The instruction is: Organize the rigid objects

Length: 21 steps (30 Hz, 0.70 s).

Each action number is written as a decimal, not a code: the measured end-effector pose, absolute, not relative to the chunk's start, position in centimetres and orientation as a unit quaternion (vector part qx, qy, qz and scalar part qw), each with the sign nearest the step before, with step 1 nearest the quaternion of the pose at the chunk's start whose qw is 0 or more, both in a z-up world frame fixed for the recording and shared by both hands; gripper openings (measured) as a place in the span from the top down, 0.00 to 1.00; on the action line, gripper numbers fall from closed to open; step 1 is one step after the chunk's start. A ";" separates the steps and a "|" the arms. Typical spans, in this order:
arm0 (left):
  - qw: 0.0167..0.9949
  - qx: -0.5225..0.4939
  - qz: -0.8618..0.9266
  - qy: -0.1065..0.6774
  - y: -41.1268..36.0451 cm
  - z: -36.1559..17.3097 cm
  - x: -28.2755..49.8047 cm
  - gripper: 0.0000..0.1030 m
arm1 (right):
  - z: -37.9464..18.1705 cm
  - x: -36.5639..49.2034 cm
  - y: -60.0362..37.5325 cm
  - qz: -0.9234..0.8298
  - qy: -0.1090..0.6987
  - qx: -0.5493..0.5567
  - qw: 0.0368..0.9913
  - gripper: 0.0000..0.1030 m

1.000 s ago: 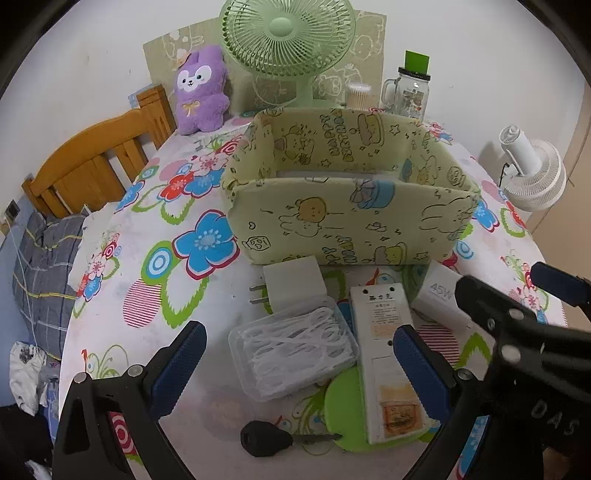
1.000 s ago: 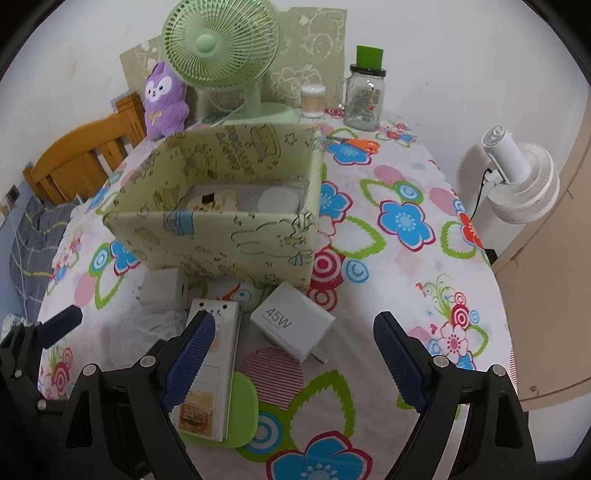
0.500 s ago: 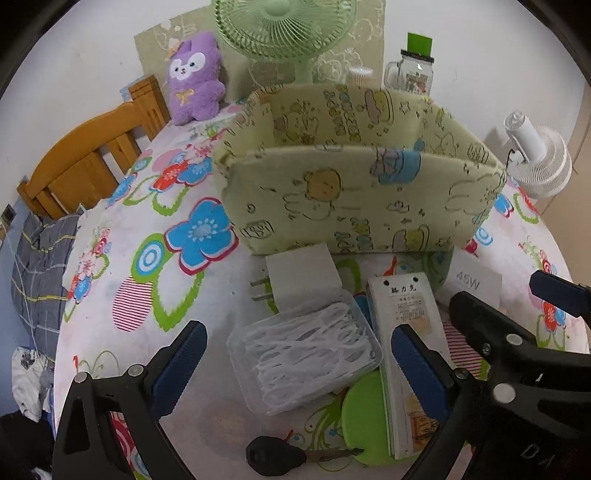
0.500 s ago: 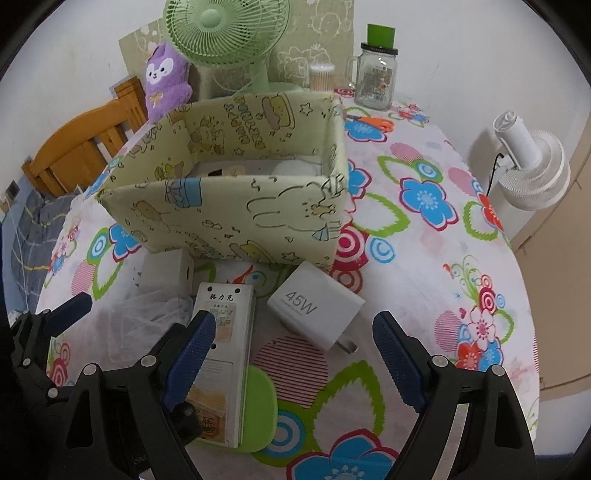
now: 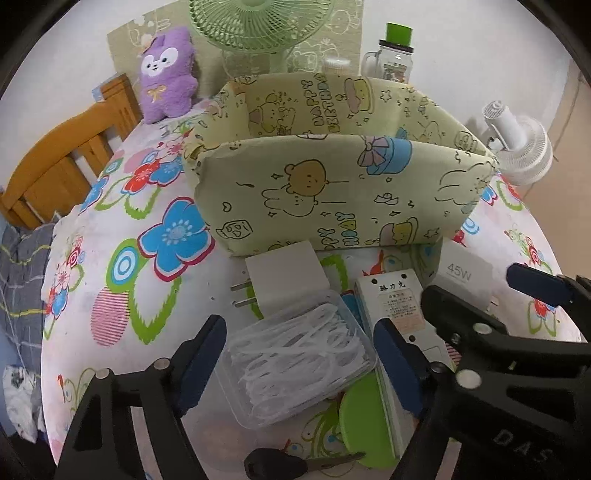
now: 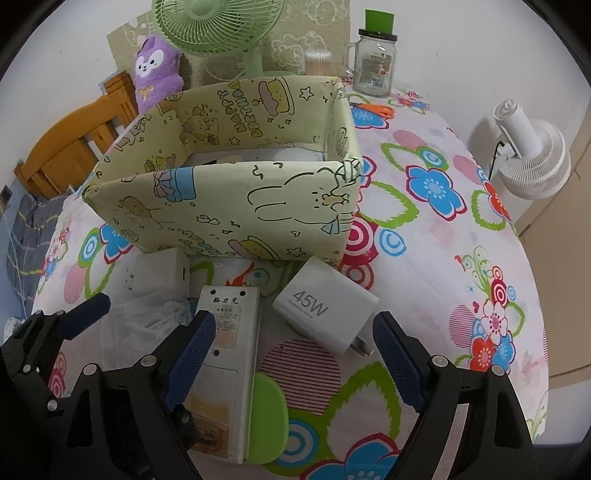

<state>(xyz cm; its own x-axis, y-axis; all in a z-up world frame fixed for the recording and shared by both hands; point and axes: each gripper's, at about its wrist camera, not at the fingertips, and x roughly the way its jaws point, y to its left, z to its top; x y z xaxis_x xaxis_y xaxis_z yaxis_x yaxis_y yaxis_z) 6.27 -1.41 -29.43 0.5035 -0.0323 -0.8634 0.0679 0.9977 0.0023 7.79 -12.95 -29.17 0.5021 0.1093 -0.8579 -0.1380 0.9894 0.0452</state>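
A clear plastic box of white floss picks [image 5: 295,362] lies on the flowered tablecloth, between the blue pads of my left gripper [image 5: 299,363]. Its jaws are closing, and the pads stand close beside the box's sides. My right gripper [image 6: 291,356] is open over the cloth. A white 45W charger [image 6: 325,306] lies just ahead, between its fingertips. A long white labelled box [image 6: 229,369] lies on a green round lid [image 6: 266,417], partly behind the right gripper's left finger. A white plug adapter [image 5: 288,280] and a black key [image 5: 277,469] lie nearby. The yellow-green fabric bin [image 5: 332,199] stands behind them.
Behind the bin stand a green fan [image 6: 221,33], a purple plush [image 5: 166,74], a glass jar with a green lid [image 6: 375,62] and orange scissors [image 6: 373,109]. A white fan [image 6: 535,158] stands off the table's right edge. A wooden chair [image 5: 62,166] is at the left.
Both grippers have sunk closer to the things on the table. The left jaws have narrowed around the clear box. The right jaws keep the same width.
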 end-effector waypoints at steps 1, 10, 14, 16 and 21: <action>0.867 0.019 -0.032 0.497 -1.4 -29.4 6.2 0.22 | -29.2 7.8 -12.8 0.071 0.494 -0.015 0.866 0.14; 0.862 0.044 -0.059 0.501 -0.6 -29.3 5.6 0.25 | -30.0 7.7 -11.3 0.068 0.506 -0.015 0.860 0.14; 0.859 0.049 -0.050 0.508 -0.1 -29.4 5.2 0.18 | -30.5 7.4 -10.5 0.067 0.512 -0.017 0.856 0.14; 0.857 0.037 -0.039 0.513 0.4 -29.6 5.0 0.13 | -30.6 7.2 -10.3 0.067 0.511 -0.019 0.857 0.14; 0.848 0.018 -0.035 0.528 1.0 -30.5 4.8 0.11 | -31.4 6.9 -9.5 0.062 0.523 -0.018 0.850 0.19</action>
<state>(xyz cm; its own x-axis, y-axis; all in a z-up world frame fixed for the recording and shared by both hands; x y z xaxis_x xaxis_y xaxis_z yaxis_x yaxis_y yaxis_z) 4.76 1.05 -30.46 0.4398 -0.0413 -0.8972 0.0788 0.9969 -0.0072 6.91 -9.47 -31.42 0.4454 0.0867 -0.8911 -0.1251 0.9916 0.0339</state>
